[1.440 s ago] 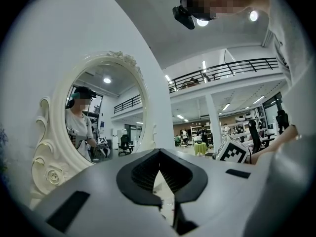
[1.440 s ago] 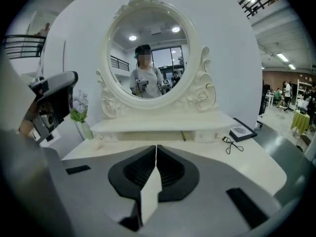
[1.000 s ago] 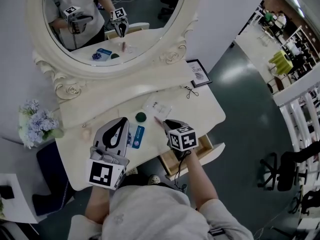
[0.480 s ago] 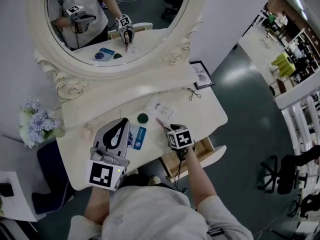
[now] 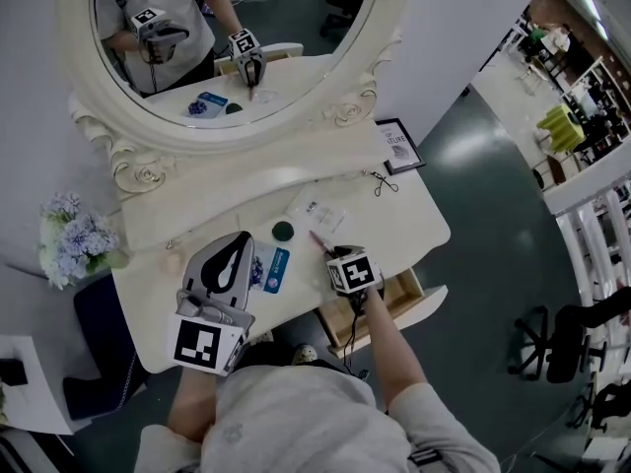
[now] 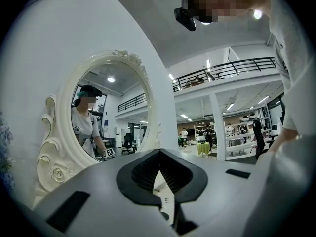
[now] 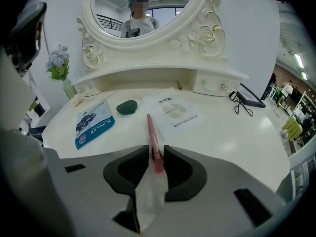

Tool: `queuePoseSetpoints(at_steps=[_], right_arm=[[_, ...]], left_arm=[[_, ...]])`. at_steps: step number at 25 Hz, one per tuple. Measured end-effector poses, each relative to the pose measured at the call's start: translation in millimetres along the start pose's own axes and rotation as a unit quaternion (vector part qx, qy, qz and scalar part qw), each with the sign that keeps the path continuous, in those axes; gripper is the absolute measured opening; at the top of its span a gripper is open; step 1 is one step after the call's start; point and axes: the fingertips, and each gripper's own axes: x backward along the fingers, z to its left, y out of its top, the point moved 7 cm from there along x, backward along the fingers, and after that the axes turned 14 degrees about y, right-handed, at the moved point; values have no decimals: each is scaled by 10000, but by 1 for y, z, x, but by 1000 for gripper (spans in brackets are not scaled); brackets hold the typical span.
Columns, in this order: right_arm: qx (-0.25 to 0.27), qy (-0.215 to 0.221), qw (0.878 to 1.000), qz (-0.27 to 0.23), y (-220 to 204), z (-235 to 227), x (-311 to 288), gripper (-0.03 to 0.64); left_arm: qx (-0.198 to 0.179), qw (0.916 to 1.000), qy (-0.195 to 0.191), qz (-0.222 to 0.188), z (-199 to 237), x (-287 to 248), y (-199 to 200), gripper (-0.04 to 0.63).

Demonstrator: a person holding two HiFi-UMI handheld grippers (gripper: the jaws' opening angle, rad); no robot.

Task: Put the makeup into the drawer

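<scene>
Two grippers are seen over a white dressing-table surface [image 5: 414, 215] below an oval mirror [image 5: 389, 28]. The right gripper [image 5: 325, 250], tilted steeply down, is set over a pink makeup stick [image 7: 153, 135] that lies flat on the surface, its far end resting on the edge of a clear printed packet [image 7: 174, 110]. Its fingers [image 7: 132, 169] are closing, with the stick's near end between them; the pads are read as right at its sides, but a firm press is not confirmed. The left gripper [image 5: 237, 239] is held level and apart from the work, above a blue packet [image 5: 273, 269]; its fingers [image 6: 143, 169] are together at the tips with nothing between them. A dark green oval compact [image 7: 127, 106] lies just beside the blue packet. The drawer [image 5: 406, 289] stands open at the front edge, near the right gripper. The stick is judged light, rigid and smooth, so it is likely to roll or pivot if pinched off-centre. A hold across the barrel close to mid-length would be steadier than the present near-end position. With so little of the stick under the pads, swing during the lift should be expected.
</scene>
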Motion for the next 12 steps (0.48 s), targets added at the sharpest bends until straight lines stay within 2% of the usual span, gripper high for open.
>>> queuePoseSetpoints(at_steps=[2, 8, 12], right_arm=[[59, -30, 10000, 52, 1, 4, -1, 71], [96, -120, 9999, 68, 2, 6, 1, 66], [-28, -44, 9997, -230, -1, 8, 10, 66]], left_arm=[[-20, 10000, 0, -5, -1, 1, 1, 15], [-21, 10000, 30, -12, -1, 4, 2, 15], [-21, 10000, 12, -15, -3, 4, 2, 15]])
